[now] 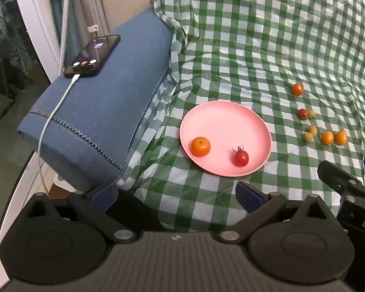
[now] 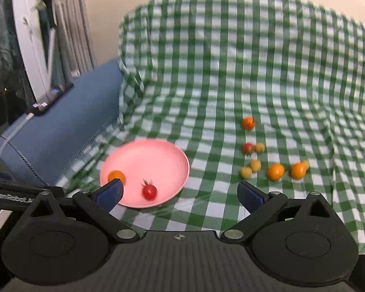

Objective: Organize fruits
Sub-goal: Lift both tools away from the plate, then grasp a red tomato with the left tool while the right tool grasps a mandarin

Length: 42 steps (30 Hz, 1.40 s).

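Lay spread with a green checked cloth (image 1: 267, 48), wrinkled. Alongside on the left, a blue cushion (image 1: 104, 112) carrying a phone (image 1: 92, 56) with a white charging cable (image 1: 53, 114) plugged in. Nothing found between the jaws and the fruit.

Pink plate (image 1: 227, 119) sat on the cloth, holding a small orange (image 1: 201, 146) near its left rim and a cherry tomato (image 1: 241, 157) nearer the front. Scattered well right of the plate on the cloth: loose fruit (image 2: 275, 171), orange, red and pale yellow pieces.

Left gripper (image 1: 175, 194) stood spread wide, empty, short of the plate, clear of its near rim. Right gripper (image 2: 180, 192) likewise wide and empty, its left pad overlapping the plate's orange in that blurred view, touching nothing.
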Tool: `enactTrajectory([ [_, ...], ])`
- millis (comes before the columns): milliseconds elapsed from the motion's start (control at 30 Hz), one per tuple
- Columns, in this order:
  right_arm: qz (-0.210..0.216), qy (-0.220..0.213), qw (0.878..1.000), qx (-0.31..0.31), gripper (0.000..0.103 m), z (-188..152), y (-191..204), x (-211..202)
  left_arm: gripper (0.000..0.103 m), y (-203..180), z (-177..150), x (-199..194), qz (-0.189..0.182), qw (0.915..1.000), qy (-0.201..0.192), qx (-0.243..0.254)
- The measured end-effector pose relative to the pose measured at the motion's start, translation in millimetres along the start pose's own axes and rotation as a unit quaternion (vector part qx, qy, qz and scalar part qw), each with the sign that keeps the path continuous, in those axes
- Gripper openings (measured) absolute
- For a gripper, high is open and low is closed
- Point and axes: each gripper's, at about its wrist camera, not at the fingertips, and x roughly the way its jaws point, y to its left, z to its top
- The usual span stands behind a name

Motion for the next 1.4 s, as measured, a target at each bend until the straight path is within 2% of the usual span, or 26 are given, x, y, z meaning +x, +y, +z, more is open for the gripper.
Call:
enactTrajectory([
  [267, 0.012, -0.029, 0.999, 0.022, 0.100, -9.4, -11.5, -36.9, 0.103, -9.6, -25.3, -30.2, -0.003, 0.9998, -0.020, 0.009],
  [433, 0.013, -0.042, 0.999, 0.025, 0.100, -11.1, -10.9, -47.2, 0.103, -11.2, -27.9, -41.4, 0.002, 0.9993, -0.037, 0.012],
  [833, 0.005, -0.050, 0.998, 0.026, 0.100, -13.1, -11.4, -55.5, 0.103, -11.0, -26.5, -47.1, 0.003, 0.9989, -0.044, 0.014],
  [1100, -0.016, -0.039, 0.997, 0.057, 0.102, -19.8, -35.2, -48.6, 0.103, -32.4, -14.4, -29.9, 0.002, 0.9988, -0.024, 0.042],
  [1233, -0.027, -0.028, 0.995, 0.087, 0.102, -25.4, -57.2, -35.2, 0.103, -50.8, -3.1, -10.6, -0.014, 0.9985, 0.006, 0.053],
  [1400, -0.061, -0.015, 0.989, 0.134, 0.102, -33.4, -98.3, -9.6, 0.103, -76.5, 14.1, 15.9, -0.021, 0.9970, 0.037, 0.064],
])
